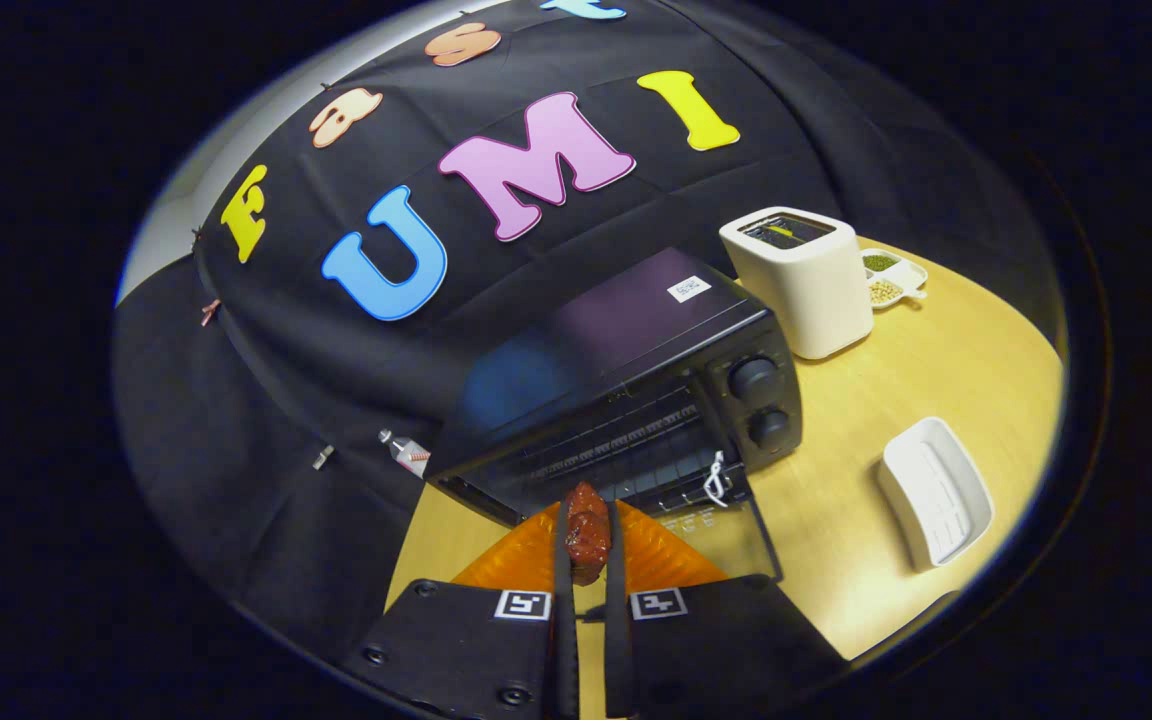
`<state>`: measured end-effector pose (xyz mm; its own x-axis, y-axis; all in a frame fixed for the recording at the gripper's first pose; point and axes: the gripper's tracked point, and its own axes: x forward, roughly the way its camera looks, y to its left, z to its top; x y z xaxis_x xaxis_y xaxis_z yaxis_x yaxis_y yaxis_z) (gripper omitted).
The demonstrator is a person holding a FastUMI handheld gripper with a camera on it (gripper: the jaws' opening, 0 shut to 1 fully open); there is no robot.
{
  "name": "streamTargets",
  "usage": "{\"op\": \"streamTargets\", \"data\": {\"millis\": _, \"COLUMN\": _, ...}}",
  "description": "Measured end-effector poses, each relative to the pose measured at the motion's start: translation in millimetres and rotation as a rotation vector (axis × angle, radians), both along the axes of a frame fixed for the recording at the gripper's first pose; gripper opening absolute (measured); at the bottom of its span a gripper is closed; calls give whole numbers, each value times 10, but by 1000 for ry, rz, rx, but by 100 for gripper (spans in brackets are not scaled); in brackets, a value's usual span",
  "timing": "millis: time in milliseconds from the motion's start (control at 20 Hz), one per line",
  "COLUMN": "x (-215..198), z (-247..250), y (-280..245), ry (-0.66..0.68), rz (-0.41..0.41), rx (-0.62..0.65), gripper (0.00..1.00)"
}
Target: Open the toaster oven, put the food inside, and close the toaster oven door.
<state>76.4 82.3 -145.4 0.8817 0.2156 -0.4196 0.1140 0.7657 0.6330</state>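
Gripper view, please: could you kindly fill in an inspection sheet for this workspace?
Surface: wooden table, bare around the things.
Job's things: black toaster oven, door dropped open; reddish-brown food held just ahead of the opening.
Clutter: white toaster; divided dish of beans behind it; empty white tray; small bottle beside the oven.
Grippers: hand-held gripper shut on the food.
Cables: white cord loop on the door handle.
Surroundings: black cloth wall.

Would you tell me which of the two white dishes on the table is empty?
The larger white dish, lying alone right of the toaster oven, is empty; the small dish behind the white toaster holds grains. The fingers grip the food.
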Motion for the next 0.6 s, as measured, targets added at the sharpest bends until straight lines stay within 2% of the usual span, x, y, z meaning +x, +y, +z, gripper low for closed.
{"op": "streamTargets", "data": {"millis": 200, "x": 317, "z": -215, "y": 34, "ry": -49, "rz": -113, "rx": -32, "gripper": 14}}
{"op": "streamTargets", "data": {"millis": 300, "x": 475, "z": -257, "y": 88, "ry": -75, "rz": -159, "rx": -4, "gripper": 14}}
{"op": "streamTargets", "data": {"millis": 600, "x": 807, "z": -530, "y": 110, "ry": -40, "rz": -226, "rx": 7, "gripper": 14}}
